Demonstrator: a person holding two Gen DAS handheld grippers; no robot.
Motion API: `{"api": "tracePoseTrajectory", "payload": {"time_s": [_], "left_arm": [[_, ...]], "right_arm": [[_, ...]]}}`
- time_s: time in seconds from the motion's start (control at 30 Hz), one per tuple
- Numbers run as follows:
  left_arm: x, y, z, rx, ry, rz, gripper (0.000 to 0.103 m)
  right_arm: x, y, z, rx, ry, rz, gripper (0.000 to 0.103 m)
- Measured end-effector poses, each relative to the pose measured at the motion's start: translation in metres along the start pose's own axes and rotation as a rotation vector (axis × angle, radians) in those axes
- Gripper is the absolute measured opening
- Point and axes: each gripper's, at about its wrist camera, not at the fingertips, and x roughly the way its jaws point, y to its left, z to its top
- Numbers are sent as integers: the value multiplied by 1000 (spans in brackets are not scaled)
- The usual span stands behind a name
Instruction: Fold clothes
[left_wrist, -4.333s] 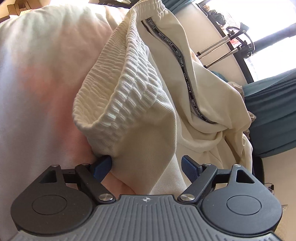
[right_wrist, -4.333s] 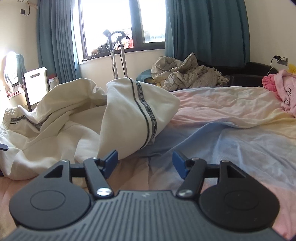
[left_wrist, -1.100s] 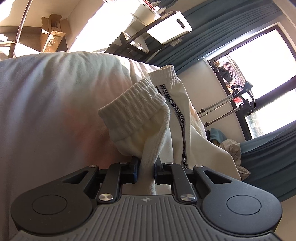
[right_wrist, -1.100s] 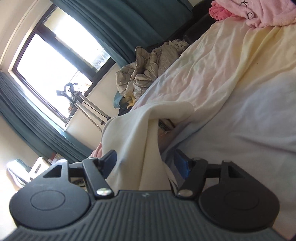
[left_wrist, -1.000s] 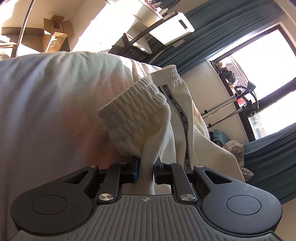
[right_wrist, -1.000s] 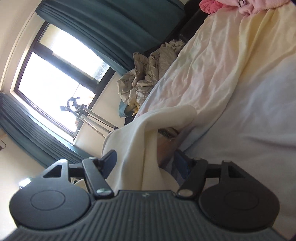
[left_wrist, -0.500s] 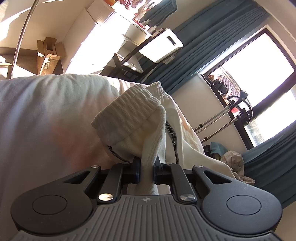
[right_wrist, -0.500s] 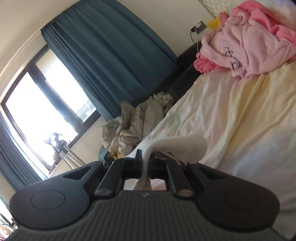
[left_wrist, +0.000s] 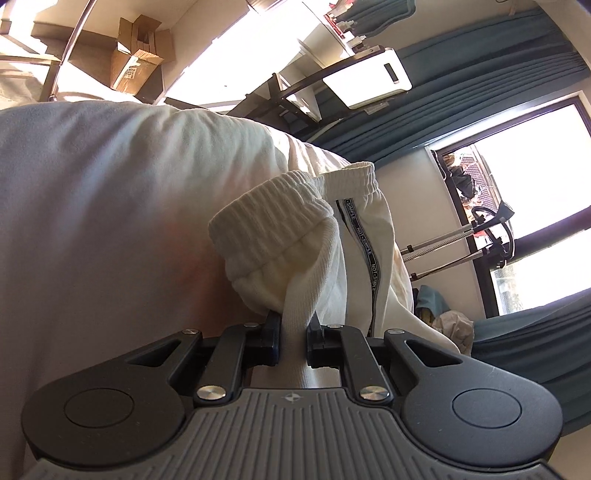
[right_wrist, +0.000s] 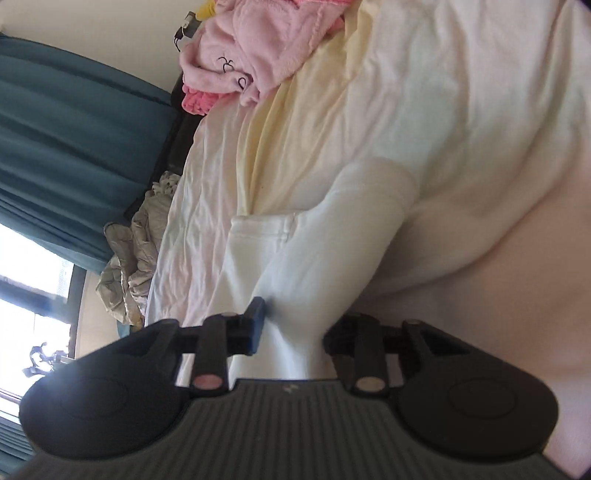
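Cream sweatpants (left_wrist: 280, 229) with a ribbed waistband and a black lettered side stripe (left_wrist: 364, 243) lie bunched on the pale bed sheet (left_wrist: 92, 203). My left gripper (left_wrist: 293, 332) is shut on a fold of their fabric just below the ribbed band. In the right wrist view another part of the cream sweatpants (right_wrist: 325, 236) runs up from between the fingers onto the sheet (right_wrist: 443, 110). My right gripper (right_wrist: 293, 325) is opening, its jaws apart with the cloth still lying between them. The blue left pad (right_wrist: 256, 314) sits at the cloth's edge.
A pink fleece garment (right_wrist: 258, 48) lies at the bed's far end. A crumpled beige blanket (right_wrist: 129, 258) sits by the teal curtains (right_wrist: 74, 129). Beyond the bed's edge are a cardboard box (left_wrist: 136, 70), a white appliance (left_wrist: 369, 81) and a metal stand (left_wrist: 461, 240) by the window.
The right gripper closed on the cream cloth half a second ago and now has its jaws apart; its view has rolled and swung across the bed. The left gripper keeps its hold.
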Motion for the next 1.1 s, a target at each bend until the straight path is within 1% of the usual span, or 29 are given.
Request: {"api": "tracePoseTrajectory", "payload": {"time_s": [0.1,0.17,0.2,0.23,0.27,0.3,0.33,0.37,0.4,0.47,0.5,0.53,0.57,0.63,0.7,0.73,0.8,0.87,0.9,0.97,1.0,1.03,1.07,1.1], "left_arm": [[0,1,2,-4,-1,-2,14],[0,0,2,4,-7,-1,14],[0,0,1,8,-10,1,14],[0,-1,1,11,-14,1,14],[0,-1,1,15,-21,-6,14],[-2,-3,1,24,-35,-18,14],[-6,-6,1,42,-54,-32,14],[-9,-9,1,50,-70,-48,14],[-12,-10,2,35,-80,-67,13],[-18,-9,5,8,-87,-89,13],[-21,-8,8,3,-92,-92,13],[-24,-5,9,-2,-98,-89,13],[-27,-3,11,-8,-104,-86,13],[-30,4,14,-25,-86,-73,13],[-29,9,13,-13,-75,-39,13],[-26,10,11,10,-76,-3,13],[-19,11,9,24,-58,58,14],[-17,13,9,20,-46,86,15],[-17,12,9,26,-44,93,15],[-22,9,9,50,-48,111,18],[-26,9,9,56,-54,111,20],[-30,8,8,65,-62,112,25],[-36,6,8,78,-82,112,26],[-45,4,6,99,-123,111,28]], "right_arm": [[12,-7,2,8,-35,8,45],[12,-13,2,39,-90,26,45],[12,-15,2,54,-119,37,39],[12,-15,6,49,-134,55,24],[11,-15,10,43,-149,73,14],[11,-13,13,34,-163,91,9],[6,-6,17,-1,-175,110,7],[-1,2,19,-36,-193,147,7],[-8,12,21,-75,-214,182,6],[-32,34,19,-185,-291,228,6],[-44,43,18,-240,-332,236,6],[-55,48,16,-278,-365,222,6],[-62,47,18,-278,-377,197,6],[-66,33,24,-200,-347,131,6],[-63,9,26,-108,-275,36,6],[-59,-1,27,-76,-232,-14,6],[-42,-27,25,-22,-100,-126,6],[-31,-40,25,-32,-29,-179,8],[-33,-39,25,-40,-27,-180,8],[-36,-38,24,-59,-24,-183,13],[-39,-34,22,-81,-30,-192,26],[-45,-28,18,-106,-41,-195,41],[-51,-23,15,-130,-65,-197,49],[-56,-18,12,-154,-88,-200,58]]}}
